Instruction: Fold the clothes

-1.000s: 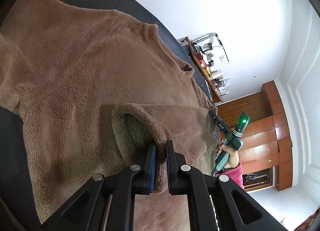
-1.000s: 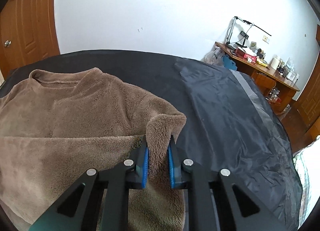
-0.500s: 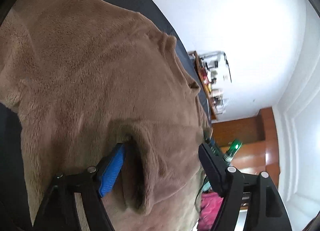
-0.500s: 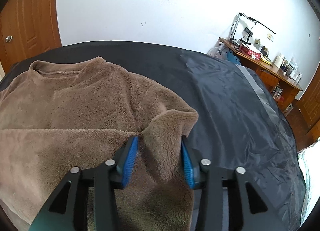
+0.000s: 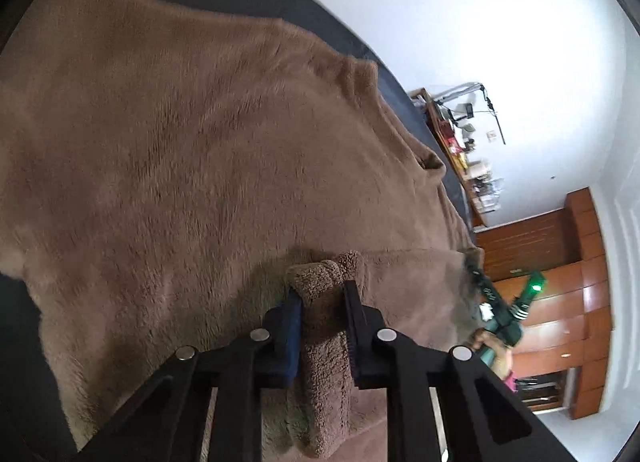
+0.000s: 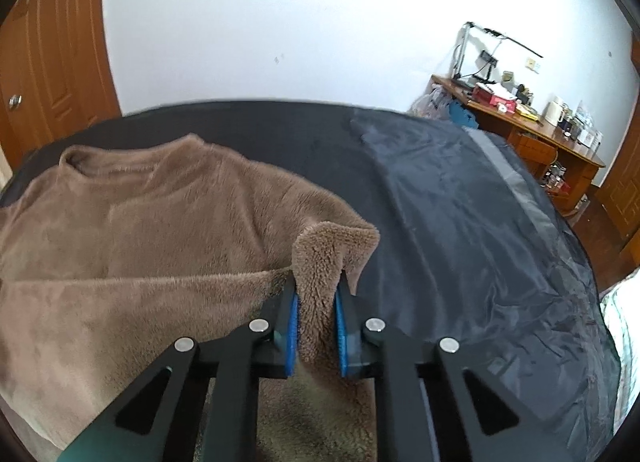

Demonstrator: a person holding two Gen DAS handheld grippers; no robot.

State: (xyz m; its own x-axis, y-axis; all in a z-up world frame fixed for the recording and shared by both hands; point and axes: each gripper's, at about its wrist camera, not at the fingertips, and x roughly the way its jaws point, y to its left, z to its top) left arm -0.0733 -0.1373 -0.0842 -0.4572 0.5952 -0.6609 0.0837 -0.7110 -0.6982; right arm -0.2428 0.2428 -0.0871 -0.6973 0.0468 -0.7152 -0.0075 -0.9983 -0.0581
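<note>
A brown fleece sweater (image 5: 208,149) lies spread on a black sheet, its collar (image 5: 360,77) toward the far wall. My left gripper (image 5: 320,294) is shut on a raised fold of the sweater's folded-over edge. The sweater also shows in the right wrist view (image 6: 160,229), collar (image 6: 104,157) at the far left. My right gripper (image 6: 316,294) is shut on another pinched-up corner of the sweater at its right edge. The right gripper (image 5: 500,314) shows at the right of the left wrist view.
The black sheet (image 6: 460,221) covers the surface to the right of the sweater. A wooden desk (image 6: 540,133) with clutter stands by the white wall at the right. A wooden door (image 6: 48,73) is at the far left.
Both grippers held the sweater a second ago, opened half a second ago, and are now shut on folds of it again. The left gripper's view has shifted along the sweater.
</note>
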